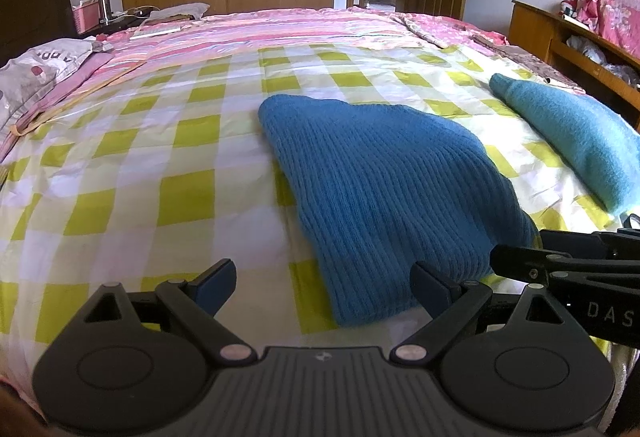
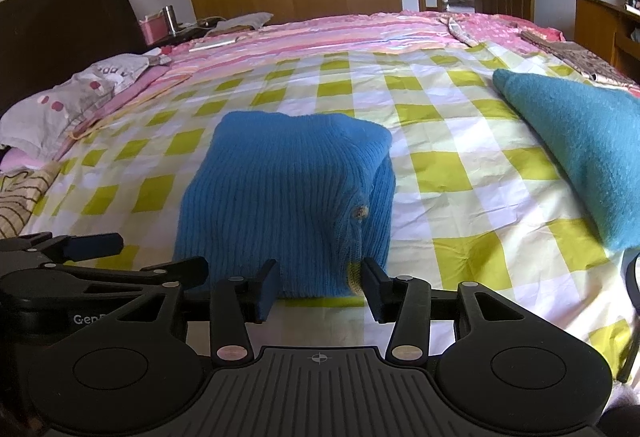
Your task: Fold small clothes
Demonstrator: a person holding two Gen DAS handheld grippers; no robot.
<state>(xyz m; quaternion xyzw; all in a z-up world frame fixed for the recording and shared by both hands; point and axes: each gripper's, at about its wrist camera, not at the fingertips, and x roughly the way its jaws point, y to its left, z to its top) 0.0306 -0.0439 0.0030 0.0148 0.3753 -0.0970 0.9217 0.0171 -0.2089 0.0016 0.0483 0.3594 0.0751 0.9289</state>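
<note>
A folded blue knitted sweater [image 1: 380, 189] lies on the checked sheet [image 1: 120, 165]. My left gripper [image 1: 324, 283] stands wide open at its near left corner, the right finger [image 1: 432, 287] over the knit and the left finger over bare sheet. In the right wrist view the sweater [image 2: 288, 197] shows a small button on its right fold. My right gripper [image 2: 322, 289] is open, with the sweater's near edge between its fingers and the pads not pressing. Each gripper shows in the other's view: the right gripper [image 1: 532, 251] and the left gripper [image 2: 140, 255].
A folded teal garment [image 2: 580, 145] lies to the right on the same sheet. Pillows [image 2: 72, 97] and a dark headboard [image 2: 60, 21] are at the left. A pink quilt [image 1: 280, 29] covers the far bed; a wooden shelf [image 1: 580, 41] stands at the right.
</note>
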